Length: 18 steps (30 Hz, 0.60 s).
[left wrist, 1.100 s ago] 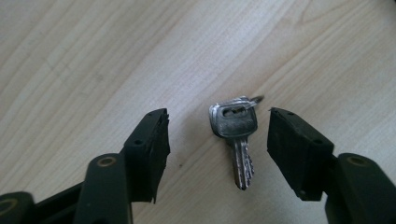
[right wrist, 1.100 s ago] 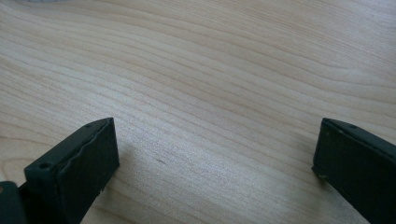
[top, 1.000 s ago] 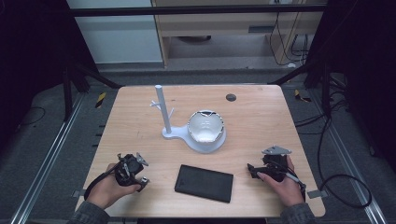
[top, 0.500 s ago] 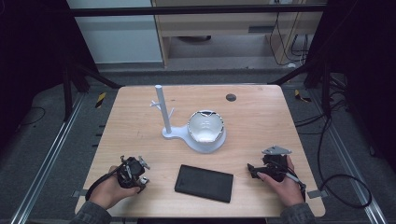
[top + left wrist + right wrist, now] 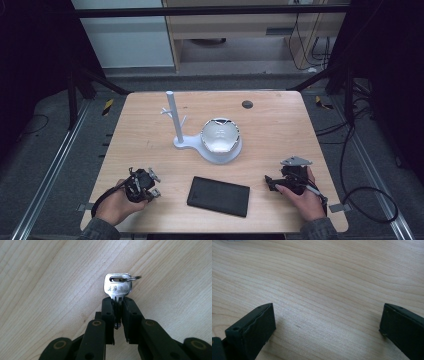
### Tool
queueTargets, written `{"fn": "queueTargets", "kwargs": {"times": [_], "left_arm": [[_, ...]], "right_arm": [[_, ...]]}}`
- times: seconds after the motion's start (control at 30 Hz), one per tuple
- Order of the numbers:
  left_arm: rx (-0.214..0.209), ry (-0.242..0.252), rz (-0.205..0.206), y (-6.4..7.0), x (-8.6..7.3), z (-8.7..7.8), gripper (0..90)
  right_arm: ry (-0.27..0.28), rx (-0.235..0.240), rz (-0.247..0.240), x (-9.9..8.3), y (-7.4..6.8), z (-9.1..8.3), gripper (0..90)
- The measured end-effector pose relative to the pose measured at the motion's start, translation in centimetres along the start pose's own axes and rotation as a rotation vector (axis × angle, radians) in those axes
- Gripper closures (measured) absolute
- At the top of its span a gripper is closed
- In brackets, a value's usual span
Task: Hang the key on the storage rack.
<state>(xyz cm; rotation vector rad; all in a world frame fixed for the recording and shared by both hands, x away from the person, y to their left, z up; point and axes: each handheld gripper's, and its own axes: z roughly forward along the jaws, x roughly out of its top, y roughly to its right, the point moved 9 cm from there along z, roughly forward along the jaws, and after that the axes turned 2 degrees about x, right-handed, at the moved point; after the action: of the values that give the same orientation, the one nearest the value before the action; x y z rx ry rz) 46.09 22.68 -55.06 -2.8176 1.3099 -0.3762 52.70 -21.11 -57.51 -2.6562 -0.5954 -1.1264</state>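
Silver flat metal key (image 5: 117, 287) pinched in my left claw (image 5: 118, 305).
My right claw (image 5: 327, 322) gapes wide, gripping nothing, above the pale wooden bench (image 5: 324, 277).

High cam overhead, facing fwd-down; gripper cams close on table (image 5: 280, 125).

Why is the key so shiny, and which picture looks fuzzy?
In the left gripper view the key is sharp and catches light, held by the left gripper. In the right gripper view the table is soft, with a shadow by one jaw. The high view is dark around the table.
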Motion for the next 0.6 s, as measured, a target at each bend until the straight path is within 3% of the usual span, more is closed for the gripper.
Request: {"fn": "queueTargets", "kwargs": {"times": [0.6], "left_arm": [[-0.034,0.026,-0.013,-0.35,-0.12,-0.64,80.7]], "right_arm": [[0.000,0.001,0.001,0.00,-0.03,0.00,0.3]]}}
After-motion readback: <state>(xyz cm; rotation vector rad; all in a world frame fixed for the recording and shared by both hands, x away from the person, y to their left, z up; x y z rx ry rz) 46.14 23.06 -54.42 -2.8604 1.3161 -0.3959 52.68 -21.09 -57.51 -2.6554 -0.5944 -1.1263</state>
